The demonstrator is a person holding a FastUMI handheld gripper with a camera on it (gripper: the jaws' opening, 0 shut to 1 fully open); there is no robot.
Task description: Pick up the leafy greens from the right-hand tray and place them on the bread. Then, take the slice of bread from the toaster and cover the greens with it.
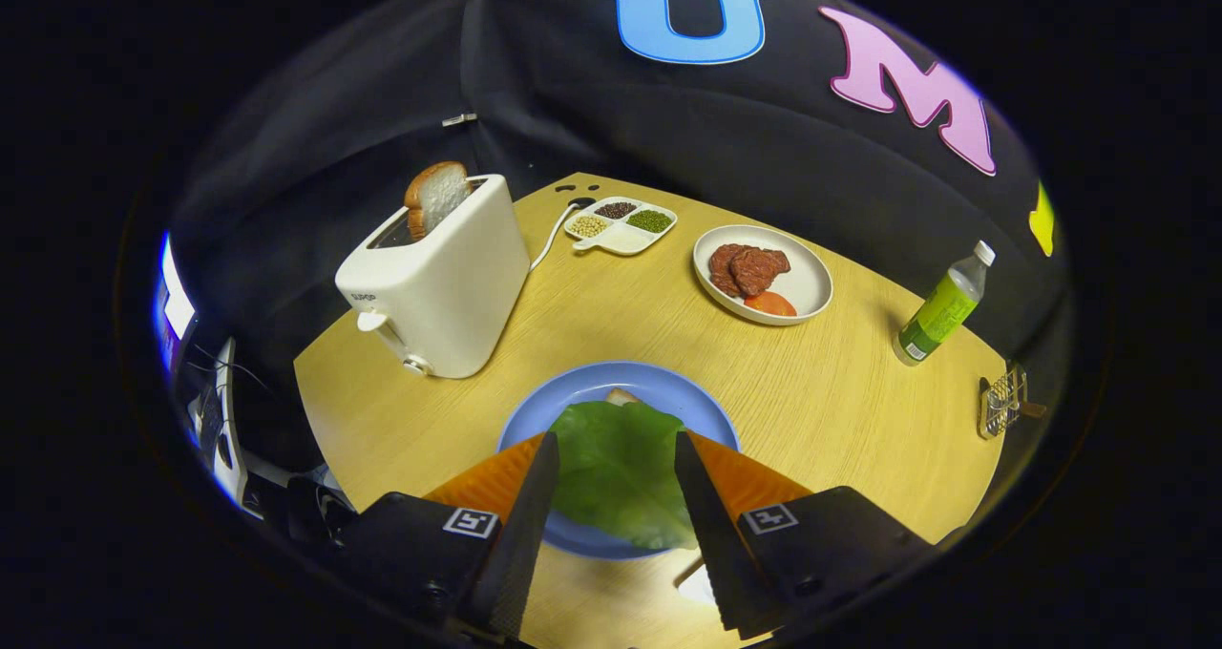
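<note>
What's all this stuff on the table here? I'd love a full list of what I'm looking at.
Round wooden table: one, light tan, under everything.
White plastic toaster: one, far left of the tongs.
Slice of bread: one, white with brown crust, upright in the toaster slot.
Blue round plate: one, just ahead of the fingers.
Green lettuce leaf: one, on the blue plate, between the fingers; a bit of bread peeks out beyond it.
White divided dish: one, holding brown, green and pale beans, beyond the toaster.
White round plate: one, with brown meat and a red slice.
Green-labelled bottle: one, far right.
Small wire rack: one, at the table's right edge.
Tongs: one, black and orange, open astride the leaf.
</note>
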